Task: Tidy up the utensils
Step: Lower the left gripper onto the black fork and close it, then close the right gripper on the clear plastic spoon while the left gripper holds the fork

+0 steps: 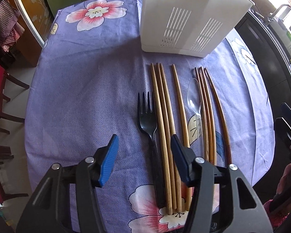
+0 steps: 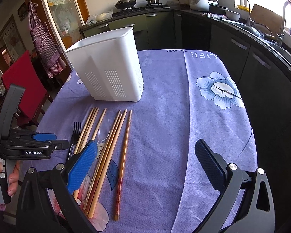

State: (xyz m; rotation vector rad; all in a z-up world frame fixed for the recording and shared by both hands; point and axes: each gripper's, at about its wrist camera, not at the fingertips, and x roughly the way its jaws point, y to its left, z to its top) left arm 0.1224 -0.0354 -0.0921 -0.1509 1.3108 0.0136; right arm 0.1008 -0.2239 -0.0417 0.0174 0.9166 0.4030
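Note:
A white slotted utensil holder [image 1: 186,17] stands at the back of the table; it also shows in the right wrist view [image 2: 110,66]. In front of it lie a black plastic fork [image 1: 148,120], several pale wooden chopsticks [image 1: 164,120], a clear plastic spoon [image 1: 194,95] and several darker chopsticks [image 1: 211,116], all side by side. My left gripper [image 1: 144,155] is open, hovering over the fork and pale chopsticks handles. My right gripper [image 2: 145,165] is open above the cloth, to the right of the darker chopsticks [image 2: 124,155]. The fork [image 2: 75,134] and spoon [image 2: 103,134] show there too.
The table wears a purple floral cloth [image 1: 83,89]. A red chair [image 2: 21,79] stands at the left. A dark kitchen counter with a sink [image 2: 261,33] runs along the right. The left gripper's body [image 2: 29,147] is at the right view's left edge.

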